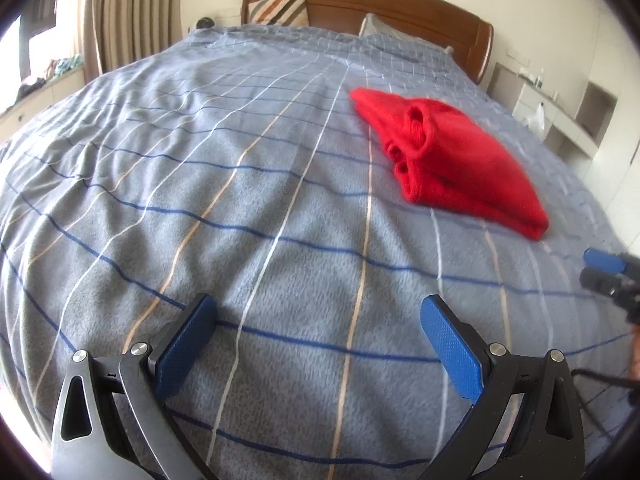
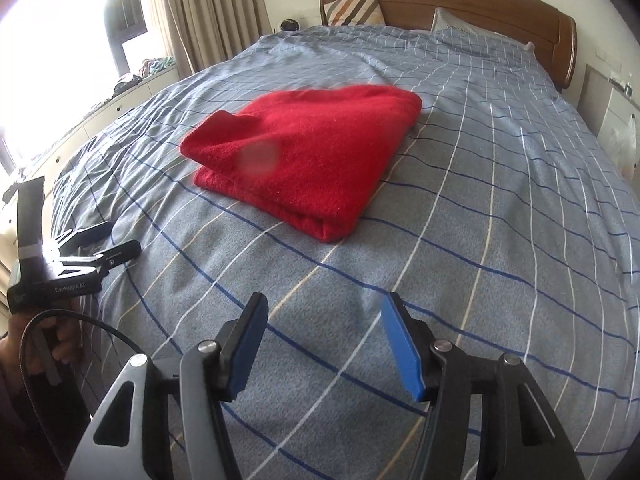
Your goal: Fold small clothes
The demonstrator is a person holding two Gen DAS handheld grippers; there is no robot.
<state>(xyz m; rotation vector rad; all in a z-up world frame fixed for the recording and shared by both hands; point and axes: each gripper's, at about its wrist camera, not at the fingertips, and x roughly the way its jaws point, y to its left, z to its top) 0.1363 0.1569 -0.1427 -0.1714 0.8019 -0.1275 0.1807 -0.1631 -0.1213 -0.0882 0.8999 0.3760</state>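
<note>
A red knitted garment (image 1: 452, 156) lies folded into a compact stack on the blue checked bedspread (image 1: 240, 200); it also shows in the right wrist view (image 2: 312, 152). My left gripper (image 1: 318, 312) is open and empty, low over the bedspread, well short and left of the garment. My right gripper (image 2: 324, 312) is open and empty, just in front of the garment's near corner. The right gripper also shows at the right edge of the left wrist view (image 1: 608, 270), and the left gripper at the left edge of the right wrist view (image 2: 100, 244).
A wooden headboard (image 1: 380, 4) with a striped cushion (image 1: 280, 10) and a pillow (image 1: 384, 30) stands at the far end. Curtains (image 2: 200, 12) and a low cabinet with clutter (image 2: 132, 80) lie to the left. White shelving (image 1: 568, 112) stands at the right.
</note>
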